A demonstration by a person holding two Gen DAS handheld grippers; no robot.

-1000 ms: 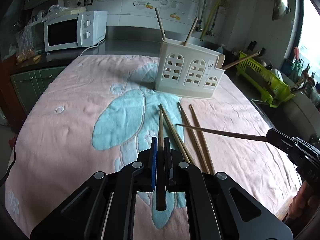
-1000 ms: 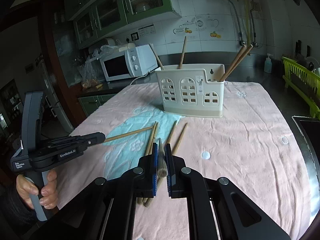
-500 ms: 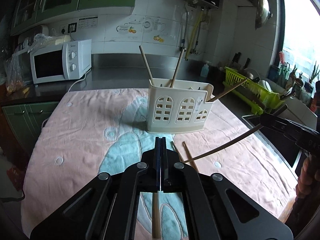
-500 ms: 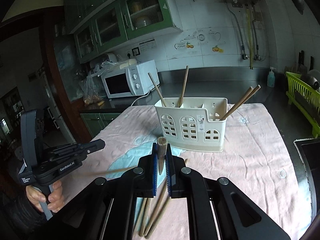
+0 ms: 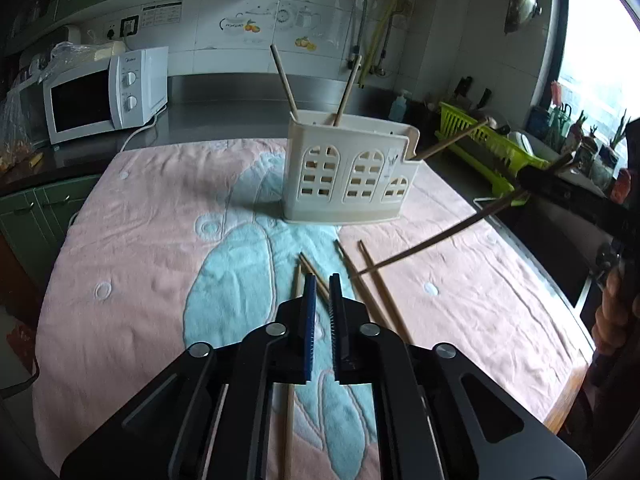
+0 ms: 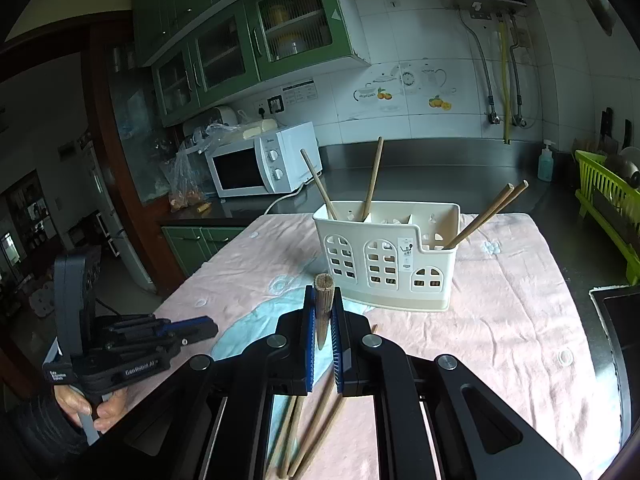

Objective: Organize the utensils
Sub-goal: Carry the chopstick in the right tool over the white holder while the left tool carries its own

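Four chopsticks stand in the cream utensil holder point(image 6: 386, 256); the right gripper point(image 6: 323, 312) clamps a fifth chopstick point(image 6: 323, 300), the left gripper point(image 5: 323, 304), jaws parting, carries none, and several chopsticks point(image 5: 374, 280) lie before the holder.

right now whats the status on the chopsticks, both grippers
Left gripper jaws opening, nothing gripped. Right gripper shut on a chopstick, raised clear. Four chopsticks stand in the holder; loose chopsticks on the towel. Nothing in the way.

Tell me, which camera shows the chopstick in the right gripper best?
The left wrist view: the held chopstick shows nearly full length, slanting from the right gripper over the towel. The right wrist view shows only its blunt end.
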